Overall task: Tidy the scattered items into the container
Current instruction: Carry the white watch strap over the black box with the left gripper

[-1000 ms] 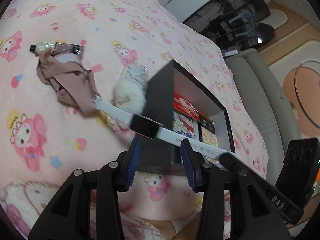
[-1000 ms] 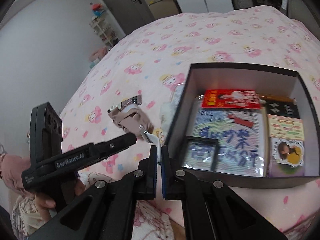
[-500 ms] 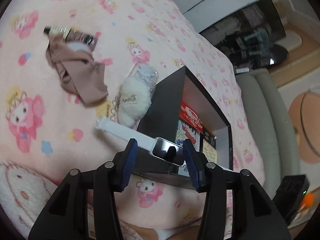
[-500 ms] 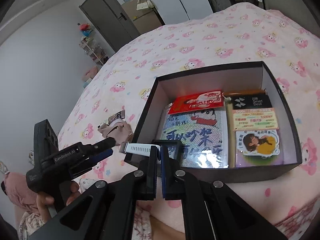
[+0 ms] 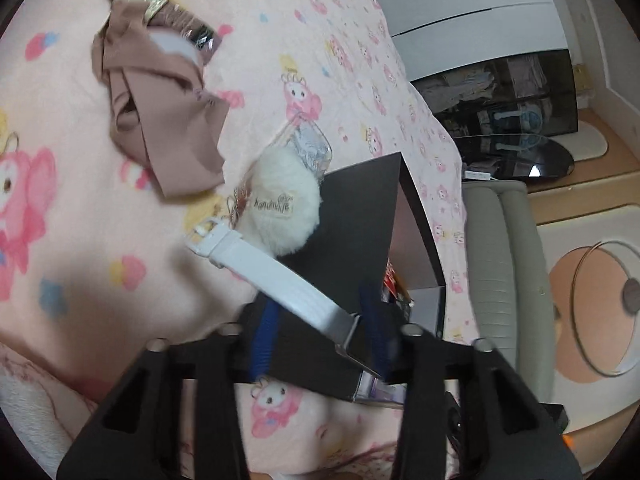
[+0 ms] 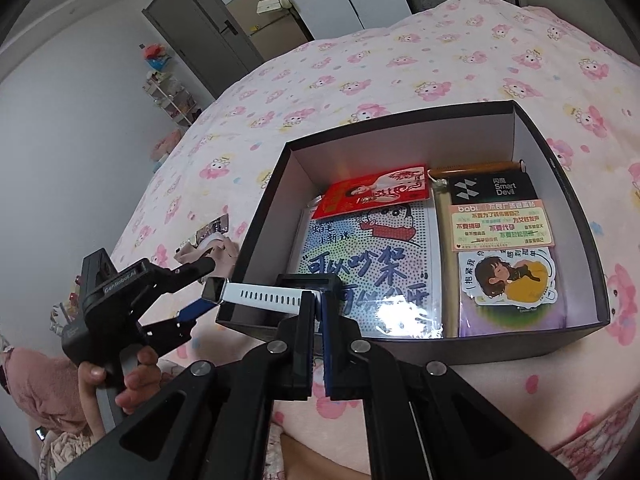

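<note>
My right gripper is shut on the white strap of a smartwatch and holds it over the near left corner of the black box. The watch face hangs outside the box rim, next to my open left gripper. In the left wrist view the white strap runs between the open fingers of my left gripper, without being gripped. The box stands just beyond. The box holds booklets, cards and stickers.
On the pink patterned bedspread left of the box lie a white fluffy pom-pom, a clear phone case, a brown cloth and a tube. A grey sofa lies past the bed.
The right gripper has carried the watch right, over the box's corner. The left gripper has stayed open and followed alongside, closer to the box.
</note>
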The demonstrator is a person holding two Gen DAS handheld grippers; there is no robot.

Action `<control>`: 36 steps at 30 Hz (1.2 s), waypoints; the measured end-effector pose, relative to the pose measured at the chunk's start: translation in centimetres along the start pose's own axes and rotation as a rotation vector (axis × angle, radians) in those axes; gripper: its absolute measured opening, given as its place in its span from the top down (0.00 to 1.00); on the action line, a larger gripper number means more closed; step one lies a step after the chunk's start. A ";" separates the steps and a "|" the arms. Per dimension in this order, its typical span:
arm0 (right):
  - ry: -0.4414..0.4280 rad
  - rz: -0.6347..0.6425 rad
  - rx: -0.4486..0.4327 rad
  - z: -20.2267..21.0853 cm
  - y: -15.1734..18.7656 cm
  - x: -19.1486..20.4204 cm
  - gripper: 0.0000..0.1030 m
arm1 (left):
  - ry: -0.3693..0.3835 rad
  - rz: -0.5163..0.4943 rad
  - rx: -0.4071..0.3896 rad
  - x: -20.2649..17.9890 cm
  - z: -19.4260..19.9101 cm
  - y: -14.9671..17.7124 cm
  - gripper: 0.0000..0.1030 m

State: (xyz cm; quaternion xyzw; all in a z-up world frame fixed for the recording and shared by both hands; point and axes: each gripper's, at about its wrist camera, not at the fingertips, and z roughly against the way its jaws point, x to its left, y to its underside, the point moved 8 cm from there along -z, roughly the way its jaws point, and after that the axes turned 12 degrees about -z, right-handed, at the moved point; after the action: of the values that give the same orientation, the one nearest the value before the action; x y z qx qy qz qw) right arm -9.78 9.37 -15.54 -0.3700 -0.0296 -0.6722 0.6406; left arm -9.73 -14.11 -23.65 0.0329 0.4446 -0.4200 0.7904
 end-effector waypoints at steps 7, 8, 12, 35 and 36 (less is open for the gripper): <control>-0.004 0.021 -0.019 0.6 -1.4 -0.5 0.98 | -0.066 -0.197 -0.052 -5.0 1.6 -1.3 0.94; -0.003 0.030 -0.023 0.7 -1.8 -0.5 0.98 | -0.073 -0.228 -0.063 -6.0 1.7 -1.4 0.94; 0.012 0.068 -0.050 1.5 -3.8 -0.9 0.98 | -0.076 -0.302 -0.070 -8.8 1.2 -1.9 0.95; 0.140 0.116 -0.063 0.0 -11.4 -6.6 0.98 | -0.135 -0.511 0.114 -16.3 -10.2 1.2 0.95; 0.145 0.106 -0.044 -0.4 -11.1 -7.1 0.98 | -0.143 -0.512 0.118 -16.0 -10.3 1.4 0.95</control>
State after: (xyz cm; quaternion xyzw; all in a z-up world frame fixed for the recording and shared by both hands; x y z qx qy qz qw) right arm -20.43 17.10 -14.88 -0.3354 0.0515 -0.6630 0.6674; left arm -19.78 1.30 -18.60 -0.0642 0.3561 -0.6327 0.6847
